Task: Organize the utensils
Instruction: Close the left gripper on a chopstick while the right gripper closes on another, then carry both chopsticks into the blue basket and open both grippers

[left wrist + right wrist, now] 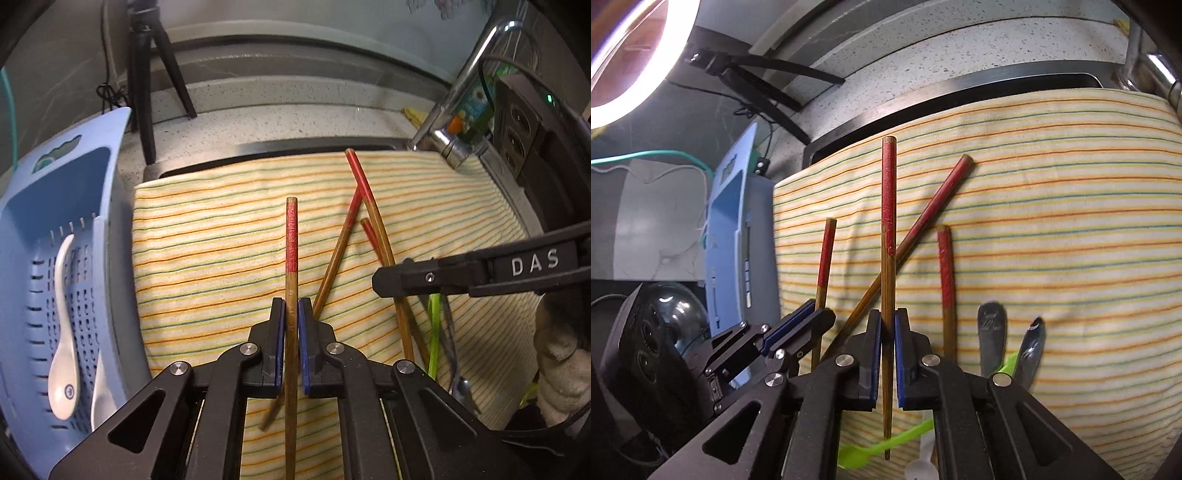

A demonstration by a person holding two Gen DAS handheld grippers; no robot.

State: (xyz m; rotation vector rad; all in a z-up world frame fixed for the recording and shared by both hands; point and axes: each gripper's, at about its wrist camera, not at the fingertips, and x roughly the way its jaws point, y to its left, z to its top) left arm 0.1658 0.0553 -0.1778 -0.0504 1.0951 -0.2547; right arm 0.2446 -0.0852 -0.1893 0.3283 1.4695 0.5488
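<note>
At the far left a blue slotted basket holds two white ceramic spoons. Right of it, on the striped cloth, the left tongs are clenched on a red-tipped wooden chopstick. Two more chopsticks lie in the middle. The right tongs grasp another chopstick. Metal spoon handles and a green plastic utensil lie near them, on the right.

Four chopsticks show in all, each wooden with a red end: one clamped in the left tool, one clamped in the right tool, and two lying on the one striped cloth. Two white spoons lie in the one blue basket. Two metal handles and one green plastic utensil rest on the cloth.
</note>
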